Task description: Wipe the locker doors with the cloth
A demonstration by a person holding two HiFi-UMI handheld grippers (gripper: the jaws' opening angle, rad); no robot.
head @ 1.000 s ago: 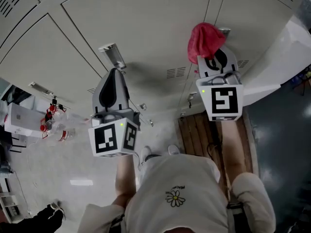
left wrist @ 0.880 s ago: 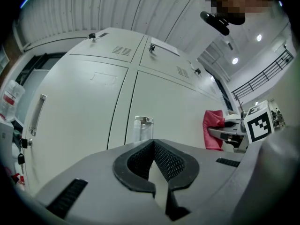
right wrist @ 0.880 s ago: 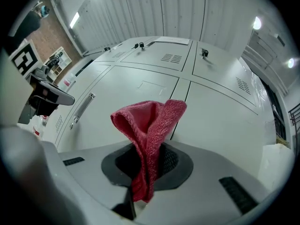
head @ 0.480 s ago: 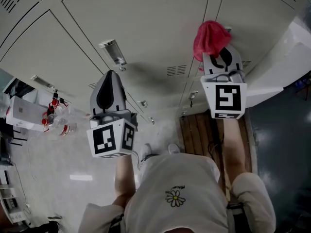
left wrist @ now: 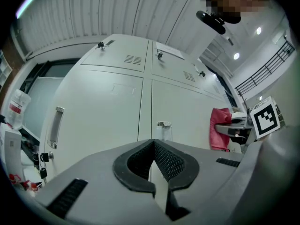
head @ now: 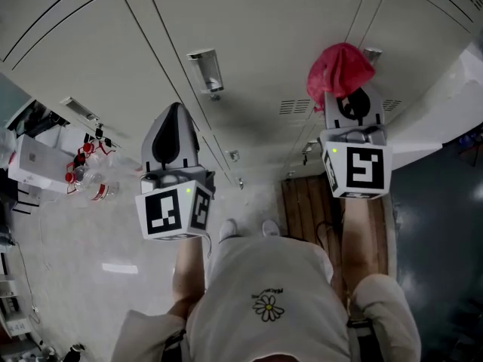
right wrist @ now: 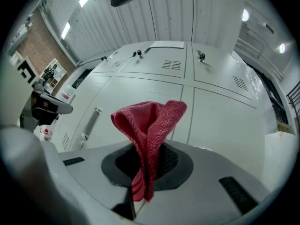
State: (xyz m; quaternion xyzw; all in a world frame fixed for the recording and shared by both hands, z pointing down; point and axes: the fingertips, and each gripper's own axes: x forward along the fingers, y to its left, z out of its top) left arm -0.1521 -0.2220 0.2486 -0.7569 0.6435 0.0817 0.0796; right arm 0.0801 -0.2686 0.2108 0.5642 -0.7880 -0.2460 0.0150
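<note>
The pale grey locker doors (head: 272,29) fill the top of the head view. A red cloth (head: 339,70) sticks out of my right gripper (head: 347,100), which is shut on it. The cloth is at the door face just left of a metal handle (head: 371,53); I cannot tell whether it touches. In the right gripper view the cloth (right wrist: 150,125) stands folded up out of the right gripper (right wrist: 147,151). My left gripper (head: 175,110) is shut on nothing, below and left of another handle (head: 205,70). In the left gripper view the left gripper (left wrist: 153,143) points at the doors (left wrist: 117,102), with the cloth (left wrist: 218,128) at right.
Clear bottles with red caps (head: 83,179) and a white box (head: 34,164) lie on the floor at left. A wooden board (head: 306,202) lies on the floor by the lockers' foot at right. The person's shoes (head: 245,228) stand between the grippers.
The head view has shifted, so the lockers sit further right in frame. My left gripper now lies left of the door handle instead of under it. The cloth stays by the right-hand handle.
</note>
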